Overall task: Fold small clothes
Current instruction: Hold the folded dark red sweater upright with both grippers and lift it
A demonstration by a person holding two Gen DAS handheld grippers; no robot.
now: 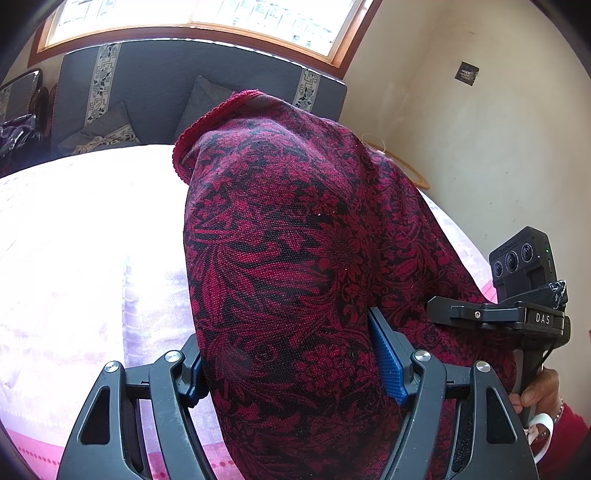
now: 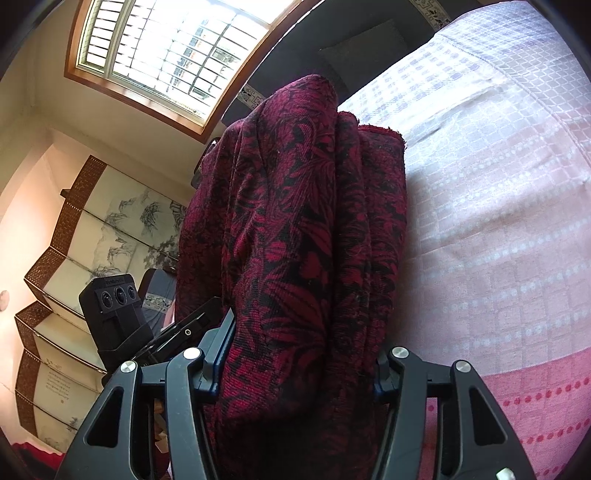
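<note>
A dark red and black floral knit garment [image 1: 295, 221] hangs bunched and lifted above the bed. My left gripper [image 1: 284, 328] is shut on a thick fold of it. One blue pad [image 1: 388, 358] shows against the cloth; the other is mostly covered. In the right wrist view the same garment [image 2: 295, 221] rises in vertical folds, and my right gripper [image 2: 306, 336] is shut on it, its pads buried in cloth. The two grippers hold the garment close side by side. The right gripper's black body [image 1: 517, 317] and the hand [image 1: 539, 391] holding it show at the right.
A bed with a pale lilac checked cover [image 2: 498, 221] and a pink dotted border lies below. A grey patterned headboard with cushions [image 1: 166, 85] stands under a window [image 1: 203, 14]. A cream wall [image 1: 461, 147] is at the right, and a painted folding screen [image 2: 92, 240] stands beyond the bed.
</note>
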